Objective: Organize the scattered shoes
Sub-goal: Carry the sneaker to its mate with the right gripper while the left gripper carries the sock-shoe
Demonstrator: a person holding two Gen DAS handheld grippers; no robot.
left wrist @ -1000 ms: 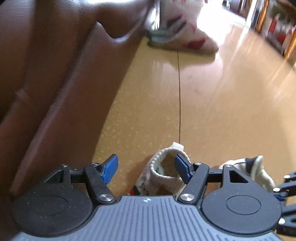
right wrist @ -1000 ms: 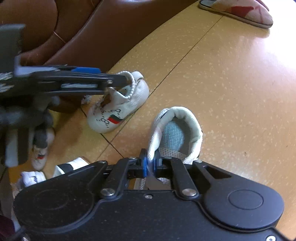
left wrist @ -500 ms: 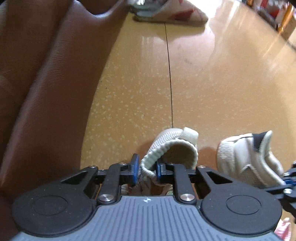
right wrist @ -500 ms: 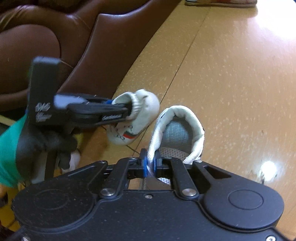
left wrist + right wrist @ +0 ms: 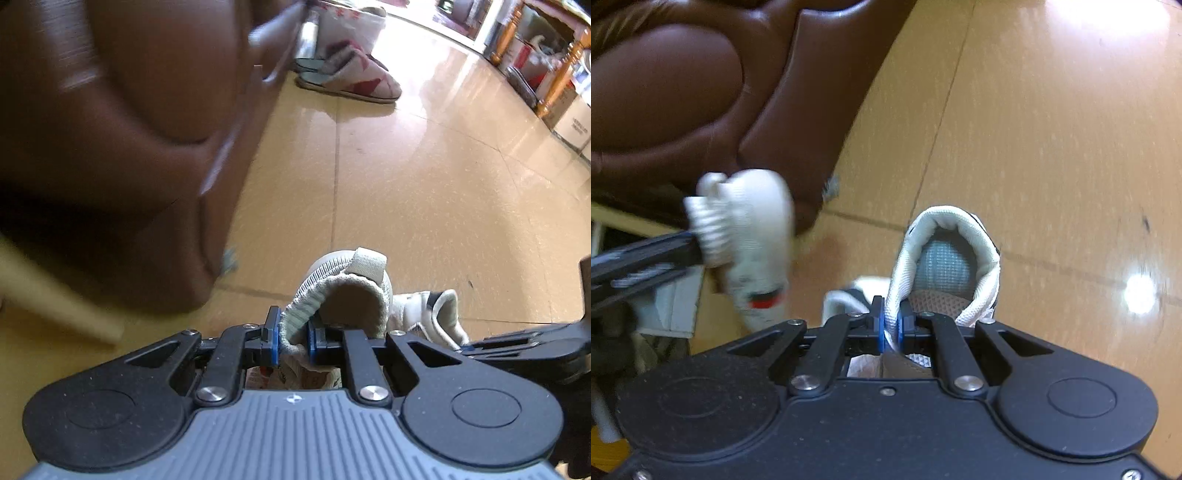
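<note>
Two small shoes are held clear of the tan speckled tile floor (image 5: 424,192), one in each gripper. The left gripper (image 5: 291,341) is clenched on the ribbed knit collar of a small white knit baby shoe with a pull tab at the heel (image 5: 347,291); the blue pads press the collar from both sides. In the right wrist view the same knit shoe (image 5: 750,236) hangs toe-down from the left gripper's black fingers (image 5: 646,254), blurred, with a red and dark stripe visible low on its side. It hangs in front of the lower edge of the brown leather sofa (image 5: 701,92).

The right gripper (image 5: 891,326) is clenched on the padded rim of a small white sneaker with a grey mesh lining and dark trim (image 5: 951,258). The rim is pinched thin between the blue pads, and the heel opening faces the camera. In the left wrist view this sneaker (image 5: 432,314) appears just to the right of the knit shoe, with the right gripper's black body (image 5: 532,347) at the frame edge.

The two held shoes are near each other and apart.

A pair of grey slippers with red and white patterning (image 5: 351,79) lies on the floor well beyond the grippers, beside the sofa's far end. Wooden furniture (image 5: 554,62) stands along the far right.
</note>
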